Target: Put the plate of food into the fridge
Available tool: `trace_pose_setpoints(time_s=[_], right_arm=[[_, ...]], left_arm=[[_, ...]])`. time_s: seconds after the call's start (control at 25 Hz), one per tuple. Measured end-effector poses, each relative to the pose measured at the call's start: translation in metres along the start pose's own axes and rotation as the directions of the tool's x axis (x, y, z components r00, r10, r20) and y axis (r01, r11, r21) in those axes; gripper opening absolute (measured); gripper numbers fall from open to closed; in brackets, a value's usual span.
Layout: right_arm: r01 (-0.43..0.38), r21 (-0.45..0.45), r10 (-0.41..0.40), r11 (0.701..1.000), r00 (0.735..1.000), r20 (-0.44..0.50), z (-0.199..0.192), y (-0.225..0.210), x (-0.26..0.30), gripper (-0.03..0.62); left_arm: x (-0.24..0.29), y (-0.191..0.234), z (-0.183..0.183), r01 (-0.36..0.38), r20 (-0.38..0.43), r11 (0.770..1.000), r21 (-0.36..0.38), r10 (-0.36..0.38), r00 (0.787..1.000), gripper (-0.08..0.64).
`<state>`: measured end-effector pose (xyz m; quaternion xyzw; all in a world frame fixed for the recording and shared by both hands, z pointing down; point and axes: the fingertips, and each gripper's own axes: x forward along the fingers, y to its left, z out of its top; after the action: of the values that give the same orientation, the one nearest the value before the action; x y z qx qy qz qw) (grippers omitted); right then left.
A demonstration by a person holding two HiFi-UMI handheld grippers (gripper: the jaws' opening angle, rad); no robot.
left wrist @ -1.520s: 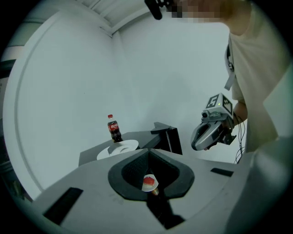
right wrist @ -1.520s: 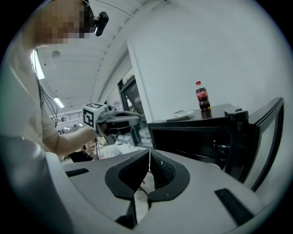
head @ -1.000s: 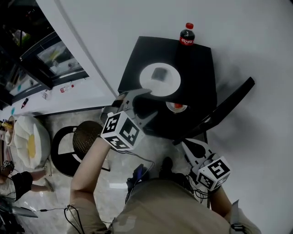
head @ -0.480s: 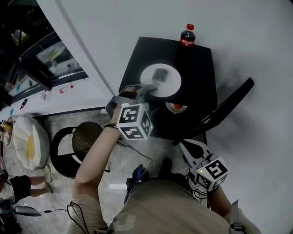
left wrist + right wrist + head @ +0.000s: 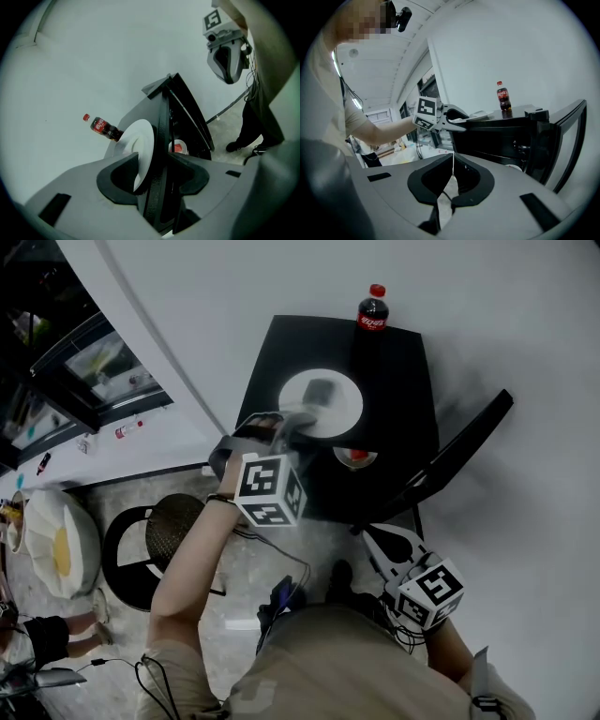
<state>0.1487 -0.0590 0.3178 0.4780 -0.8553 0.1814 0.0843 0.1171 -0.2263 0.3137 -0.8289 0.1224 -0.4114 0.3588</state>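
A white plate [image 5: 345, 414] with a dark piece of food [image 5: 321, 390] lies on top of the small black fridge [image 5: 398, 371], whose door [image 5: 459, 451] stands open. My left gripper [image 5: 292, 424] is at the plate's near rim. Its jaws have just been closing, one above the plate [image 5: 138, 140] and one below, with the rim and the fridge's top edge between them. I see no pad pressing. The left gripper [image 5: 157, 166] counts as open. My right gripper [image 5: 375, 542] hangs shut and empty below the fridge door, with its jaws [image 5: 453, 176] touching.
A cola bottle [image 5: 372, 310] stands at the fridge's back edge. A small bowl [image 5: 354, 457] with something red sits inside the fridge. A round black stool [image 5: 141, 540] and a white cushion [image 5: 56, 545] are on the floor at the left. Cables lie by my feet.
The left gripper has moved up to the plate's near rim and rolled, and its jaws now straddle that rim. The right gripper has stayed where it was.
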Motion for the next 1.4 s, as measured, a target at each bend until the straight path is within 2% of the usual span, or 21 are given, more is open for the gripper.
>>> trace_pose_setpoints(time_s=[0.4, 0.64, 0.8, 0.92, 1.12, 1.4], right_arm=[[0.009, 0.024, -0.009, 1.000, 1.000, 0.004, -0.002, -0.006, 0.002, 0.021], [0.000, 0.052, 0.000, 0.999, 1.000, 0.005, -0.003, -0.008, 0.006, 0.021], [-0.014, 0.119, 0.014, 0.993, 1.000, 0.001, -0.003, -0.012, 0.011, 0.021], [-0.023, 0.193, 0.021, 0.981, 1.000, 0.014, 0.001, -0.020, 0.017, 0.021], [-0.023, 0.260, 0.013, 0.965, 0.999, 0.040, 0.015, -0.036, 0.029, 0.021], [-0.065, 0.422, 0.021, 0.904, 0.994, 0.107, 0.039, -0.062, 0.058, 0.032]], left_arm=[[-0.011, 0.000, 0.003, -0.037, 0.038, 0.999, -0.020, 0.038, 0.999, 0.085], [-0.017, -0.005, 0.004, -0.038, 0.049, 0.999, -0.035, 0.039, 0.998, 0.081], [-0.020, -0.007, 0.004, -0.034, 0.054, 0.998, -0.046, 0.036, 0.998, 0.081], [-0.022, -0.009, 0.004, -0.027, 0.054, 0.999, -0.046, 0.030, 0.998, 0.081], [-0.026, -0.013, 0.005, -0.023, 0.064, 0.998, -0.057, 0.026, 0.998, 0.081], [-0.023, -0.019, 0.004, -0.007, 0.063, 0.999, -0.052, 0.010, 0.998, 0.081]])
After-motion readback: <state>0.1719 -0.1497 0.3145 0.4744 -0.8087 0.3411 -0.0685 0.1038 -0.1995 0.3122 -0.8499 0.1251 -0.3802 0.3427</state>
